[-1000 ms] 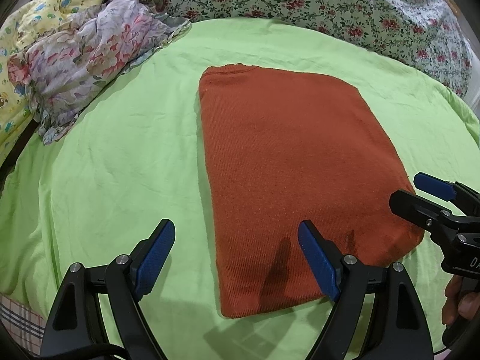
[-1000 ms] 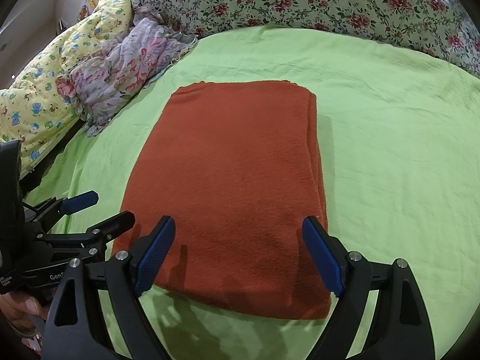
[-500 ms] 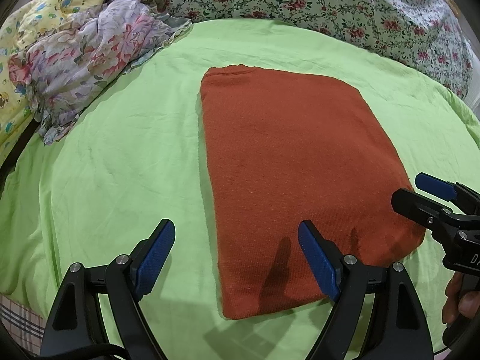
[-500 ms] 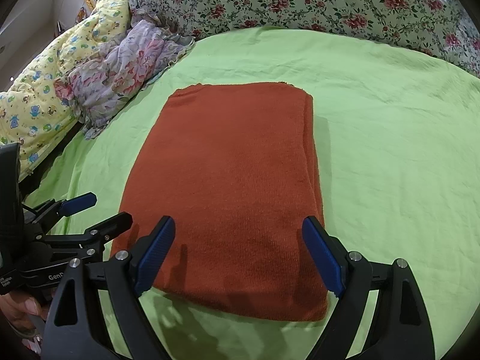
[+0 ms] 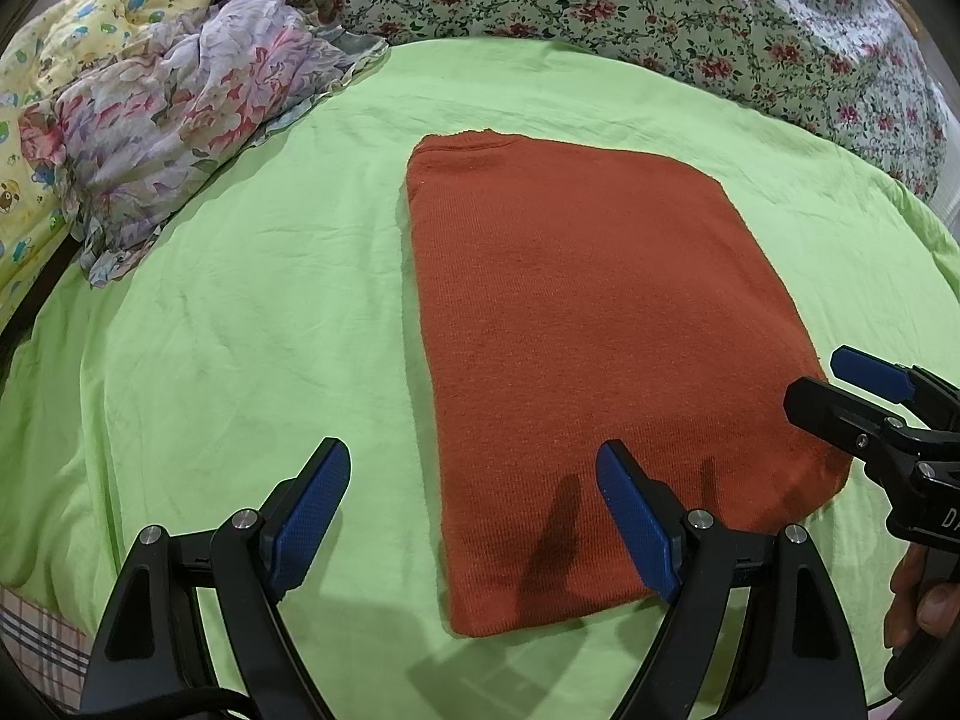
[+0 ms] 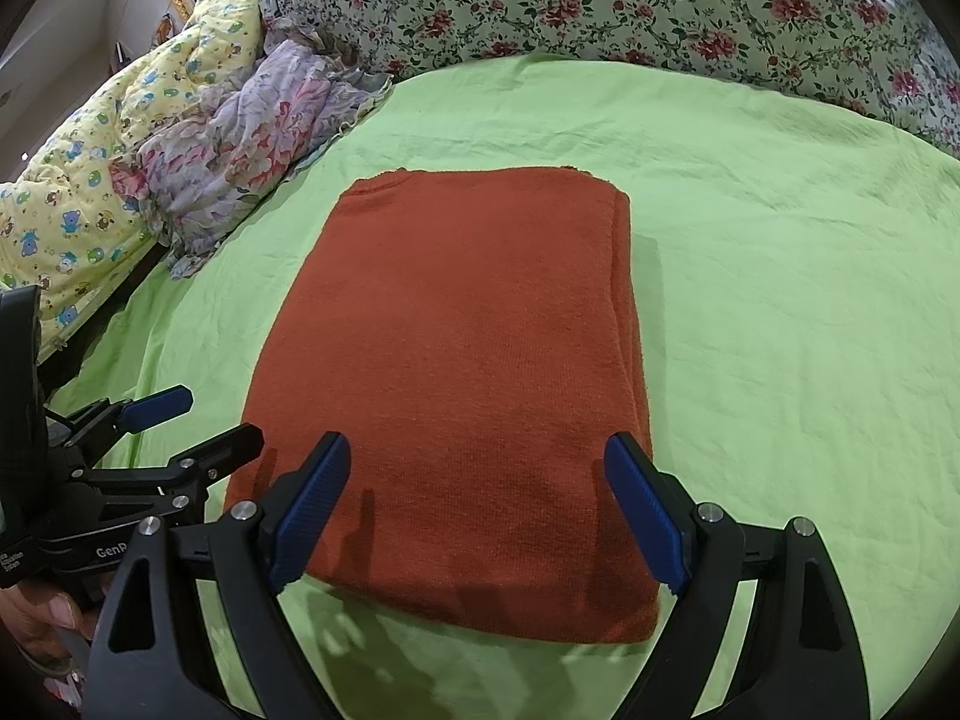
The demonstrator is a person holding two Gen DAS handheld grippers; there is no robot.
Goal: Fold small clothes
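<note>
A rust-orange knit garment [image 5: 588,324] lies folded into a flat rectangle on the light green sheet [image 5: 240,312]; in the right wrist view the garment [image 6: 456,372] fills the middle. My left gripper [image 5: 474,516] is open above the garment's near left corner, one pad over the sheet, one over the cloth. My right gripper [image 6: 477,510] is open over the near edge, holding nothing. Each gripper shows in the other's view: the right one [image 5: 852,396] at the garment's right edge, the left one [image 6: 186,426] at its left edge.
A crumpled lilac floral cloth [image 5: 180,120] and a yellow cartoon-print quilt [image 6: 90,180] lie at the left. A floral bedspread [image 5: 660,18] runs along the back. A person's fingers [image 5: 918,606] hold the right gripper's handle. The sheet [image 6: 780,300] is bare right of the garment.
</note>
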